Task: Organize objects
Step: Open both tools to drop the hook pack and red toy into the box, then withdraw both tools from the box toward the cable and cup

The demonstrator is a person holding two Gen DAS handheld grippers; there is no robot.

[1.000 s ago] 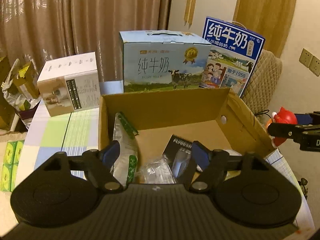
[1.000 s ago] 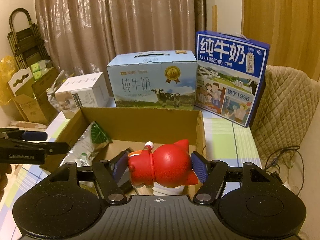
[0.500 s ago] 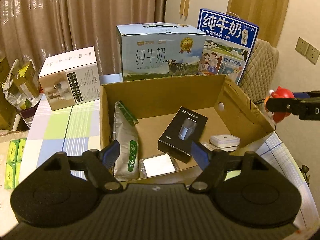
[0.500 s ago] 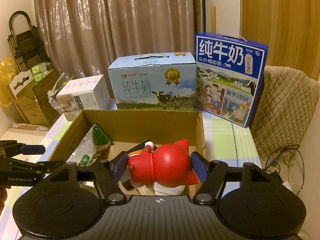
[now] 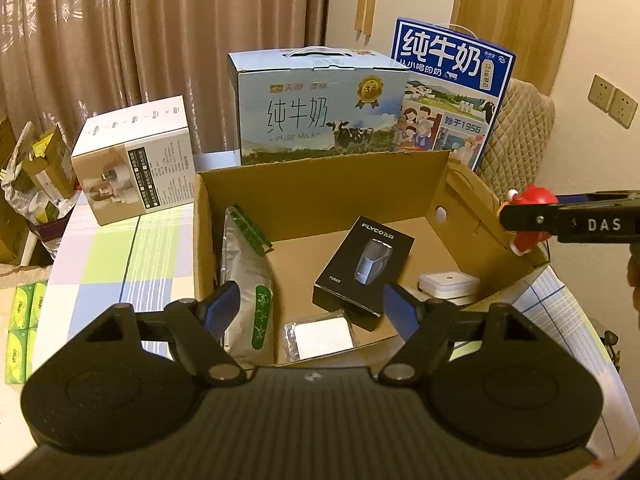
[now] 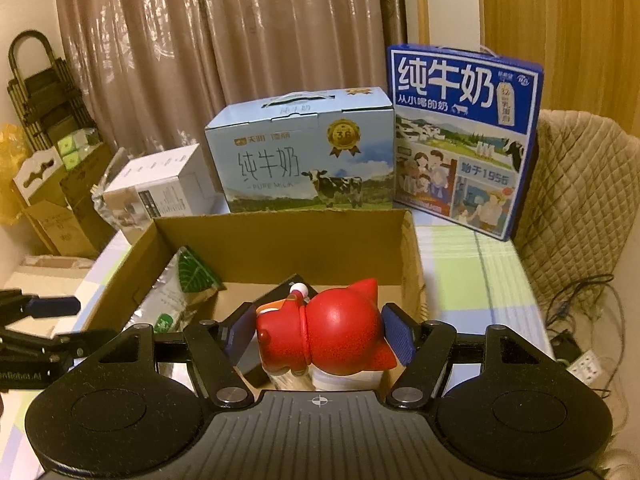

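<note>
An open cardboard box (image 5: 320, 176) (image 6: 280, 232) stands on the table. Inside lie a silver pouch with a green top (image 5: 248, 276) (image 6: 176, 296), a black razor box (image 5: 362, 268), a clear-wrapped white item (image 5: 322, 336) and a small white case (image 5: 448, 284). My right gripper (image 6: 318, 338) is shut on a red toy figure (image 6: 332, 332) (image 5: 530, 216), held over the box's right side. My left gripper (image 5: 310, 310) stands open over the box's near edge with nothing between its fingers.
Behind the box stand a light blue milk carton (image 5: 316, 108) (image 6: 304, 152) and a dark blue milk carton (image 5: 448, 92) (image 6: 464, 136). A white product box (image 5: 132, 156) sits at the back left. A quilted chair (image 6: 576, 196) and cables (image 6: 576, 308) are at the right.
The left gripper's view has pulled back and risen, showing more of the box's inside. The right gripper with the red toy has sunk slightly towards the box.
</note>
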